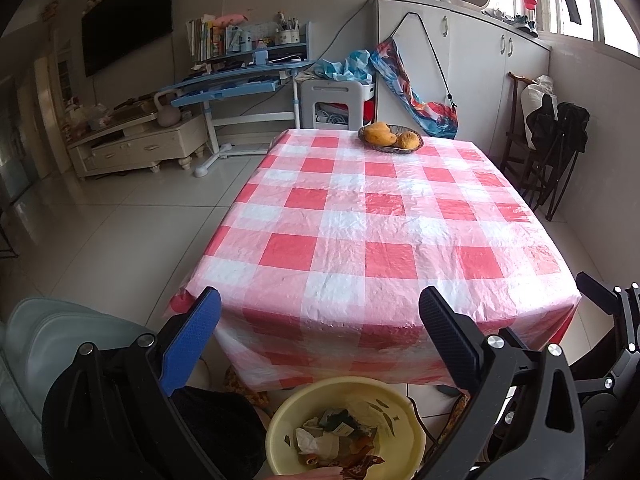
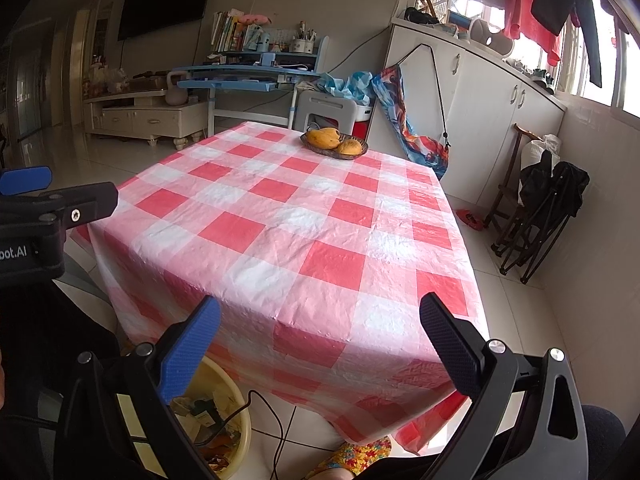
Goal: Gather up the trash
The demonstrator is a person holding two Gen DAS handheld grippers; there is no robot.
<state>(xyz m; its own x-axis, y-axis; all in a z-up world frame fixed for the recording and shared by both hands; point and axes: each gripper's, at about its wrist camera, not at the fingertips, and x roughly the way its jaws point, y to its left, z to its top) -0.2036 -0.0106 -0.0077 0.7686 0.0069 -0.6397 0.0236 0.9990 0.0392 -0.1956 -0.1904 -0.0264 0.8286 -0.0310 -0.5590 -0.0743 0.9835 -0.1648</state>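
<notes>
A yellow basin (image 1: 344, 428) of paper scraps (image 1: 332, 436) sits on the floor below the checkered table (image 1: 372, 224); both the left gripper (image 1: 320, 344) and right gripper (image 2: 320, 348) hover spread apart, empty.

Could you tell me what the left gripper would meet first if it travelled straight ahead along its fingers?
Probably the near edge of the checked tablecloth: the open left gripper points there, holding nothing. The yellow basin of trash sits below that line, and the fruit basket lies far beyond. Depth is uncertain.
</notes>
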